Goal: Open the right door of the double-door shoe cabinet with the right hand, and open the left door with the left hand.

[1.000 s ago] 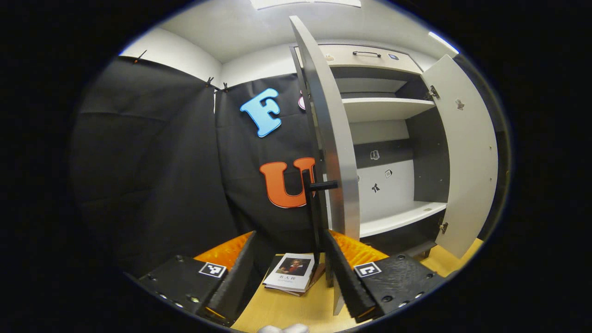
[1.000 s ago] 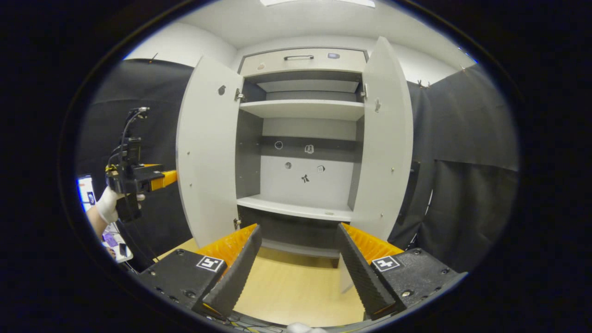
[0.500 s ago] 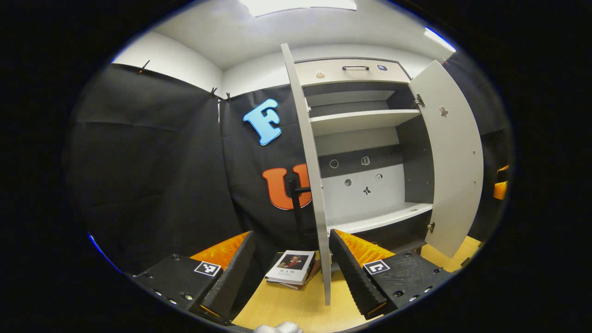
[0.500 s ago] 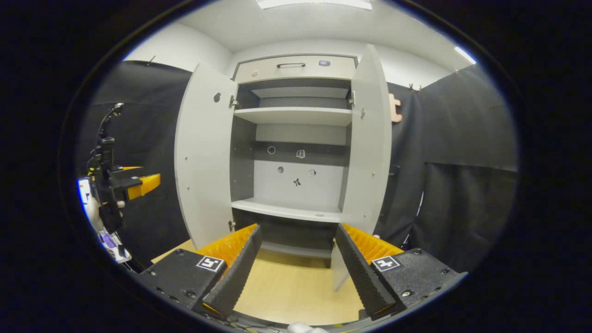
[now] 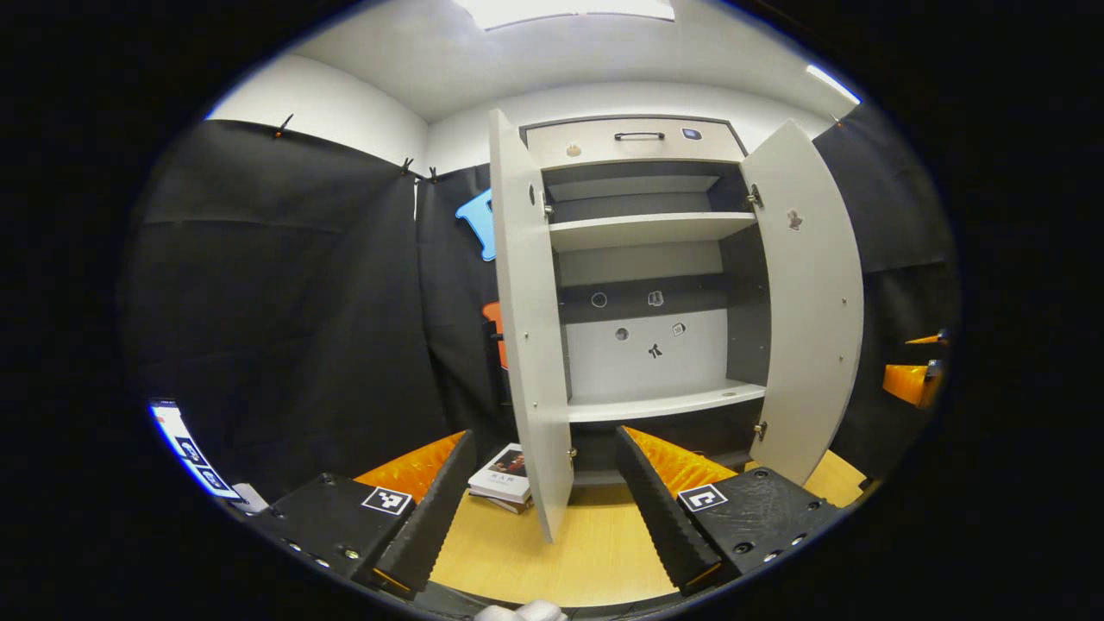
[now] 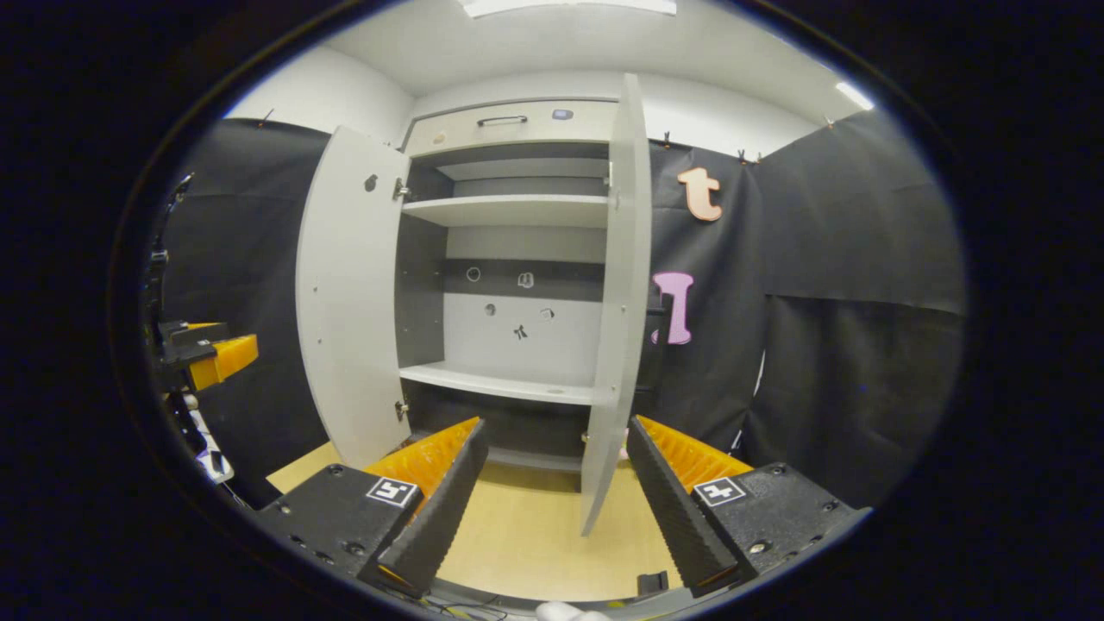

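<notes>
The left gripper has two long ridged fingers on black blocks with small round screws. Each block has a little square black-and-white marker. The right gripper looks the same. At 9 o'clock in the right gripper view, the far gripper has an orange part and black cables.

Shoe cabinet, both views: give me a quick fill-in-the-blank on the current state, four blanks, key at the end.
1. Both doors of the shoe cabinet stand ____.
2. A ____ lies on the floor beside the left door.
3. The fingers of the left gripper and the right gripper are spread with ____ between them.
4. Above the right door, the drawer front carries a dark ____.

Missing words: open; book; nothing; handle
</notes>
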Demonstrator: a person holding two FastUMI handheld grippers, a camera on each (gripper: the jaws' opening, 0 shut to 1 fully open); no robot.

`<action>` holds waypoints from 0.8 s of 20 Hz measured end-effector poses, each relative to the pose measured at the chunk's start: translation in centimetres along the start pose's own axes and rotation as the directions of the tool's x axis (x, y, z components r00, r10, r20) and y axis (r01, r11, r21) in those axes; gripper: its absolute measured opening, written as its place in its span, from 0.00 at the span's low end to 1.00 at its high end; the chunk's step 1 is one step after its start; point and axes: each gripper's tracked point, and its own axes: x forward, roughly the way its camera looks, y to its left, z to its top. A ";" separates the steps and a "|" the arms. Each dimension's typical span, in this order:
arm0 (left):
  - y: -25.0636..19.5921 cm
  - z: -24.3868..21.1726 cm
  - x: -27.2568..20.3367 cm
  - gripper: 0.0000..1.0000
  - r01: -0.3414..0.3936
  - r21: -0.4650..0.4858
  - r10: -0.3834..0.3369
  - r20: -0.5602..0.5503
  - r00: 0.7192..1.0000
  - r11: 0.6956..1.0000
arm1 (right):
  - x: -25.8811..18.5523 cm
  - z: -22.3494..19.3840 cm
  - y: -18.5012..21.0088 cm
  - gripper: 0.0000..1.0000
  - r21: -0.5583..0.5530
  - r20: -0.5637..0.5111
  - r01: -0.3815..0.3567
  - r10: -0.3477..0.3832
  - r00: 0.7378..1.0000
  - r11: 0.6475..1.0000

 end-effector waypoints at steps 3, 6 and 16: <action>-2.0 0.2 -1.3 0.96 0.002 -0.014 -0.002 -0.001 1.000 1.000 | 0.0 0.4 -0.7 1.00 0.008 0.028 0.019 -0.019 0.999 1.000; -3.4 0.8 -2.0 0.96 0.017 -0.001 -0.017 -0.001 1.000 1.000 | 0.3 1.1 -1.3 0.99 0.019 0.061 0.042 -0.043 0.997 0.999; -4.5 2.5 -2.2 0.96 0.062 0.026 -0.063 0.034 0.997 0.998 | 0.5 1.9 -1.4 1.00 0.045 0.096 0.060 -0.064 0.993 0.997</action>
